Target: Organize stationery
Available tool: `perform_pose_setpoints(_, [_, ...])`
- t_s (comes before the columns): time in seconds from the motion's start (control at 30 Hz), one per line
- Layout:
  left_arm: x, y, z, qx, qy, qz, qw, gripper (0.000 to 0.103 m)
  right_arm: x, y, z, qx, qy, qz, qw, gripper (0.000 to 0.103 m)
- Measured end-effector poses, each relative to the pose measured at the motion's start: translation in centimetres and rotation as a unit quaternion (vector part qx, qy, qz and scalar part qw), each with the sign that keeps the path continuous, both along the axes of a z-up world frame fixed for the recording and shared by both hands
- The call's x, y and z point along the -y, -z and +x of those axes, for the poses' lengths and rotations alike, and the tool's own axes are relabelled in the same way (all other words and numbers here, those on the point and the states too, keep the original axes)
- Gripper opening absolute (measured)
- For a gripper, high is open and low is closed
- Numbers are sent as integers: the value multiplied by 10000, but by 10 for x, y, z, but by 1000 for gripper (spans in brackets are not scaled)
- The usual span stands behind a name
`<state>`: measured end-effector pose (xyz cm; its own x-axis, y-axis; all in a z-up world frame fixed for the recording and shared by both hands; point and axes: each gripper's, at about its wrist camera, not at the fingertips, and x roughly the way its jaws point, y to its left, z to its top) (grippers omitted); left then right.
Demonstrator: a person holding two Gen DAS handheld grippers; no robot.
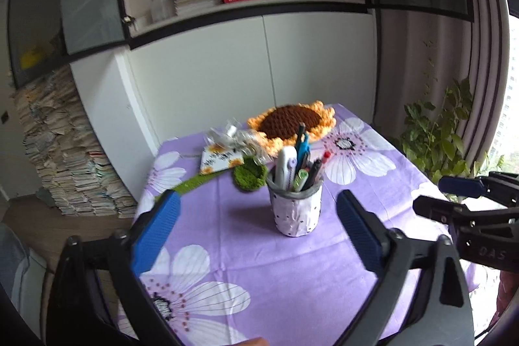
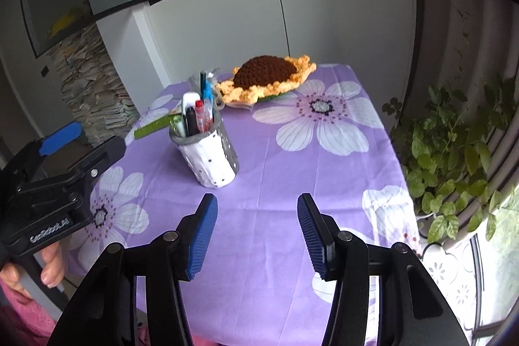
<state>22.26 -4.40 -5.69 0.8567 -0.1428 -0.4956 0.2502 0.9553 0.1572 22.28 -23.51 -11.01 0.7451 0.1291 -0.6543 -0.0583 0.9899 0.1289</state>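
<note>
On the desk (image 1: 373, 193), under a purple cloth printed with white flowers, one white dotted pen holder (image 1: 295, 209) is standing upright near the middle, and it is carrying roughly seven or eight pens and markers (image 1: 303, 162), though blur is making an exact count unsure. Going left to right in the left wrist view, one left claw (image 1: 258, 224) is hanging above the near side of the desk with its two blue pads spread wide and nothing between them, the holder showing beyond the gap. Behind the holder one green crochet leaf (image 1: 248, 177), one small flowered card (image 1: 220, 161) and one crochet sunflower (image 1: 292, 122) are lying. At the right edge one right claw (image 2: 258, 232) is hovering half spread, pinching nothing. One leafy plant (image 2: 454, 164) is standing beside the desk.
</note>
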Motion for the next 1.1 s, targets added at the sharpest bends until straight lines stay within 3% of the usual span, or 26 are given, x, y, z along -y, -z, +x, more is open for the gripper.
perform_pose_setpoints(0.13, [-9, -30, -31, 383, -44, -216, 9990, 102, -5, -37, -17, 482, 257, -122, 9984, 71])
perform_pose_setpoints(0.3, [-12, -49, -61, 525, -43, -328, 9981, 102, -11, -72, -47, 973, 435, -137, 9942, 78])
perform_pose_setpoints(0.57, [-22, -57, -102, 644, -130, -542, 9964, 102, -22, -99, -98, 1564, 659, -247, 9852, 93])
perform_pose_setpoints(0.77, [-32, -61, -128, 696, -222, -724, 9947, 102, -34, -111, -139, 2018, 648, -517, 9759, 95])
perform_pose_setpoints(1.1, [-37, -61, -159, 862, -199, -737, 9934, 102, -38, -98, -172, 1952, 728, -399, 9772, 95])
